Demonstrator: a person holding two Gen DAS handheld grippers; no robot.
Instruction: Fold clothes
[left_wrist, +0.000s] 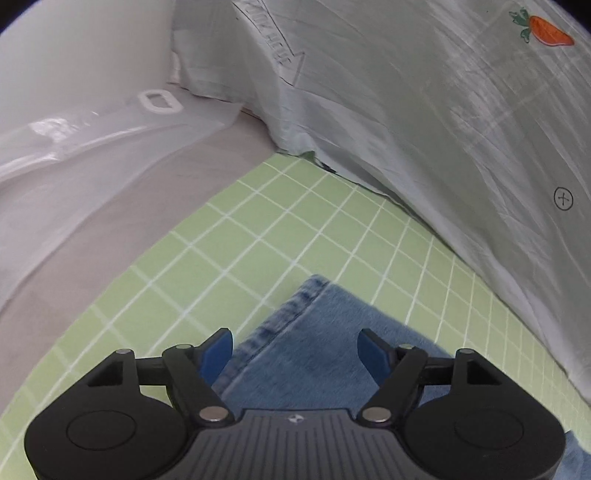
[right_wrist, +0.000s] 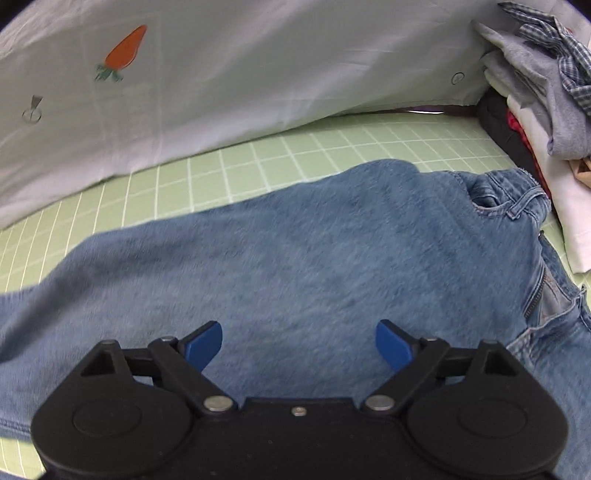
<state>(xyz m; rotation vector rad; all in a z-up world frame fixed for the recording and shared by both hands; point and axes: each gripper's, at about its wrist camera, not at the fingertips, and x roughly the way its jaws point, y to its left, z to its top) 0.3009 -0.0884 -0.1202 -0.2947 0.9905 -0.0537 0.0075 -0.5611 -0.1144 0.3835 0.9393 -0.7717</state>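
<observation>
On the green grid mat (left_wrist: 229, 236) the jeans (right_wrist: 295, 240) lie flat beneath both spread, empty grippers, so the left gripper (left_wrist: 295, 347) should pinch the hem corner squarely while the right gripper (right_wrist: 299, 343) grips the same edge before lifting evenly.

The jeans (right_wrist: 295, 258) lie spread on the mat (right_wrist: 258, 166), the waistband toward the pile of clothes (right_wrist: 535, 110) at the mat's right end. Behind the jeans, along the mat's far edge, hangs a sheet (right_wrist: 258, 74). Left of the mat lies a plastic bag (left_wrist: 74, 147).
</observation>
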